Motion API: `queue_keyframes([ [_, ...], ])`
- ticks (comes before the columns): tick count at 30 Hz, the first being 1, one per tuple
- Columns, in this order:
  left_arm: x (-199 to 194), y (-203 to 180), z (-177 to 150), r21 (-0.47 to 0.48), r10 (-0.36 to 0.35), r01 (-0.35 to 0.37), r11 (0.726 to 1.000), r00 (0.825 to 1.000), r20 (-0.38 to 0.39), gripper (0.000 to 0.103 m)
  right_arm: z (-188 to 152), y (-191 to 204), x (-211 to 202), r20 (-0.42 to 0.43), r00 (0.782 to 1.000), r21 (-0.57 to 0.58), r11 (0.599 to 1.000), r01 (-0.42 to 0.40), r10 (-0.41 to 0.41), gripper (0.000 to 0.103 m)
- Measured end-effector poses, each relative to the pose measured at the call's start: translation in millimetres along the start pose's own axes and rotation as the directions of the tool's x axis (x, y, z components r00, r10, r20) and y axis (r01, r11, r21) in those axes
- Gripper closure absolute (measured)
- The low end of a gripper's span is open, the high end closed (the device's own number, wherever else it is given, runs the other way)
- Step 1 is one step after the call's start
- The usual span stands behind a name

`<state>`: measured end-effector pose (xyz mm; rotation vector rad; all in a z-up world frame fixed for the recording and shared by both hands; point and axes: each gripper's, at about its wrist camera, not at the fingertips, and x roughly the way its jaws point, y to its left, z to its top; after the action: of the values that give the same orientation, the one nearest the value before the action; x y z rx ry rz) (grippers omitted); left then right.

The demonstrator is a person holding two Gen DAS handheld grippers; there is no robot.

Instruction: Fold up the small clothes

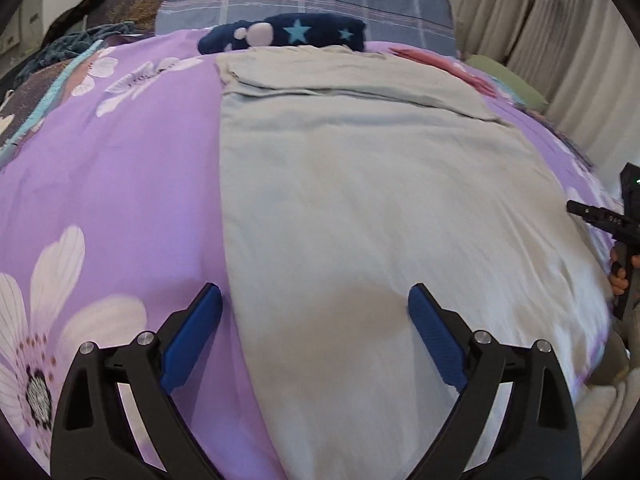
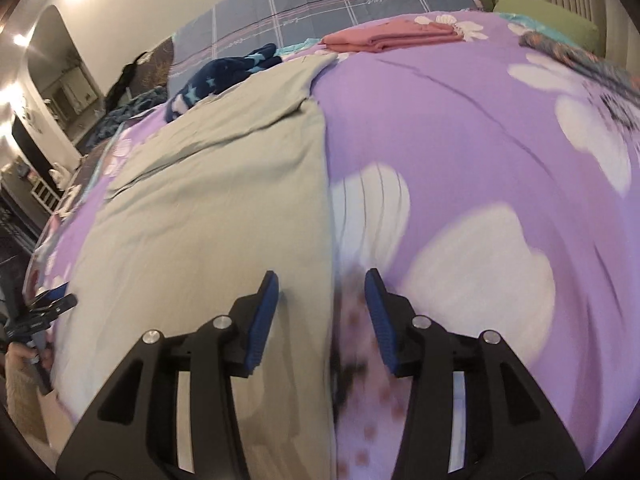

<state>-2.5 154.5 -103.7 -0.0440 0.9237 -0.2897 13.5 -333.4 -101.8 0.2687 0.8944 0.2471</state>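
a pale grey garment [image 1: 360,200] lies flat on the purple flowered bedspread [image 1: 120,168], its far end folded over at 12 o'clock. the left gripper [image 1: 316,312] is spread wide astride its left edge, the right gripper [image 2: 322,296] half spread astride its right edge; neither pinches anything. likely next: grip both edges for a fold. near hem is cut off, right view blurred.

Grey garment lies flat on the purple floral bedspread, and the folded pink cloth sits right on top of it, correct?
Not quite. The folded pink cloth lies on the purple floral bedspread itself, apart from the grey garment; the right wrist view shows this.
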Motion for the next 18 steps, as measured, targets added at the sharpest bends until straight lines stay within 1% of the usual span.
queue_keyframes([
  [3, -11.1, -3.5, -13.2, 0.007, -0.072, 0.072, 0.997, 0.997, -0.003, 0.009, -18.2, -6.2, -17.6, -0.024, 0.998, 0.033, 0.997, -0.065, 0.066, 0.057],
  [6, -20.1, -4.0, -26.3, -0.027, -0.145, 0.146, 0.989, 0.989, 0.013, 0.009, -33.6, -15.4, -34.6, -0.046, 0.988, 0.095, 0.986, -0.140, 0.145, 0.057],
  [8, -27.8, -4.9, -35.5, -0.052, -0.218, 0.219, 0.974, 0.976, 0.021, 0.009, -43.0, -18.8, -42.4, -0.053, 0.979, 0.128, 0.973, -0.191, 0.199, 0.057],
  [10, -33.7, -5.9, -43.5, -0.067, -0.285, 0.286, 0.956, 0.958, 0.025, 0.009, -50.5, -19.4, -46.6, -0.059, 0.967, 0.143, 0.961, -0.237, 0.248, 0.057],
  [14, -31.5, -1.5, -42.3, -0.110, -0.345, 0.347, 0.931, 0.938, 0.043, 0.009, -48.5, -20.1, -43.6, -0.060, 0.955, 0.158, 0.948, -0.277, 0.289, 0.056],
  [16, -20.2, 0.8, -32.7, -0.124, -0.379, 0.384, 0.915, 0.923, 0.065, 0.009, -38.6, -18.4, -32.0, -0.055, 0.937, 0.168, 0.928, -0.333, 0.346, 0.056],
  [17, -14.4, 0.5, -27.9, -0.123, -0.385, 0.391, 0.912, 0.920, 0.073, 0.009, -35.5, -17.2, -25.1, -0.062, 0.927, 0.177, 0.918, -0.355, 0.371, 0.058],
  [18, -9.5, -1.2, -23.2, -0.116, -0.387, 0.394, 0.912, 0.919, 0.077, 0.009, -30.4, -14.1, -13.5, -0.079, 0.916, 0.191, 0.908, -0.373, 0.393, 0.063],
])
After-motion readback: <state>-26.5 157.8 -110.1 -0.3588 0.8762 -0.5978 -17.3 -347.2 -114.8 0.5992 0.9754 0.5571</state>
